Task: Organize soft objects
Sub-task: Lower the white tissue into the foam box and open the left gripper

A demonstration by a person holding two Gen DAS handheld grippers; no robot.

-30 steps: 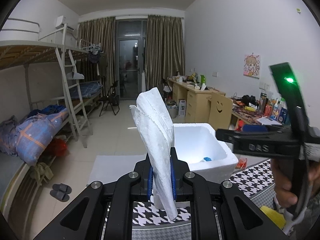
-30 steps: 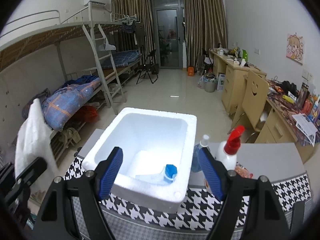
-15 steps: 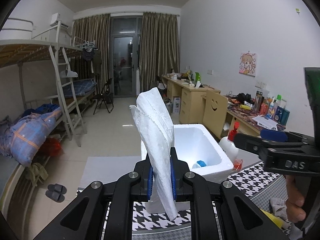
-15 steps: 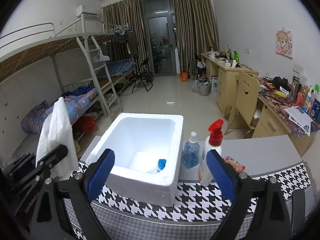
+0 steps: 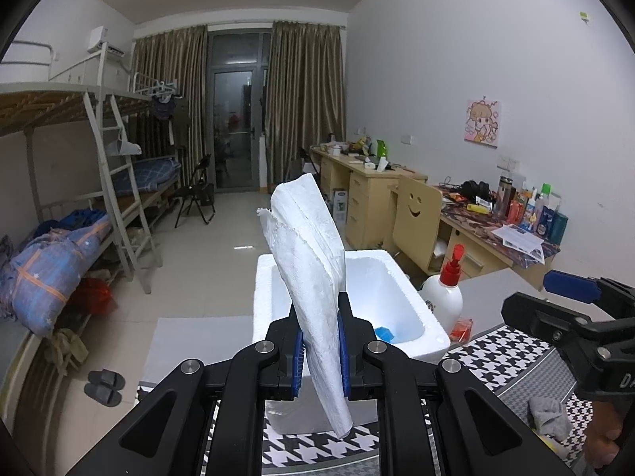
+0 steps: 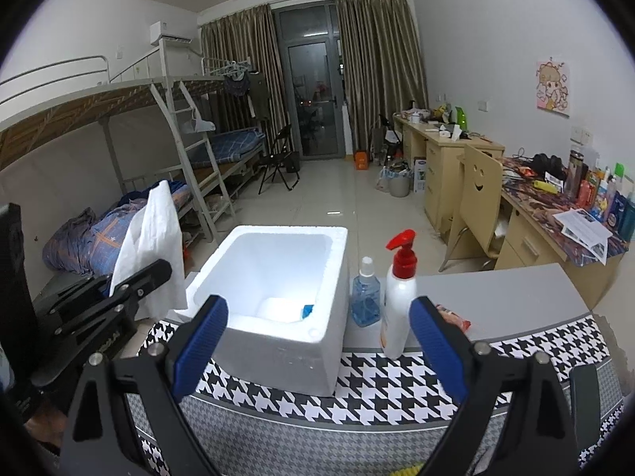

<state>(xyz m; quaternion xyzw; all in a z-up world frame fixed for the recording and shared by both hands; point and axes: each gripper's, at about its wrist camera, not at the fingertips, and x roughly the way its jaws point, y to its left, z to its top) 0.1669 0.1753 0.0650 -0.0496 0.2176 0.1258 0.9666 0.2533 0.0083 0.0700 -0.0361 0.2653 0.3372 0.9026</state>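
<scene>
A table (image 6: pixel 516 289) with a houndstooth cloth (image 6: pixel 397 361) stands in a dorm room with bunk beds (image 6: pixel 119 119) and desks (image 6: pixel 448 146). On it sit a white foam box (image 6: pixel 278 341), a blue bottle (image 6: pixel 366 297) and a white pump bottle (image 6: pixel 400 297) beside it. The left gripper (image 5: pixel 320 351) is clamped on an upright white cloth (image 5: pixel 313 277) in front of the box. The right gripper (image 6: pixel 317 353) is spread wide with nothing between its pads. Only the left view shows a grey rag (image 5: pixel 549 416).

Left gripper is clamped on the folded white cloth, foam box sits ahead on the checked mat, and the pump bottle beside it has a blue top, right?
Not quite: the pump bottle has a red top, as the right wrist view shows. The rest stands.
</scene>
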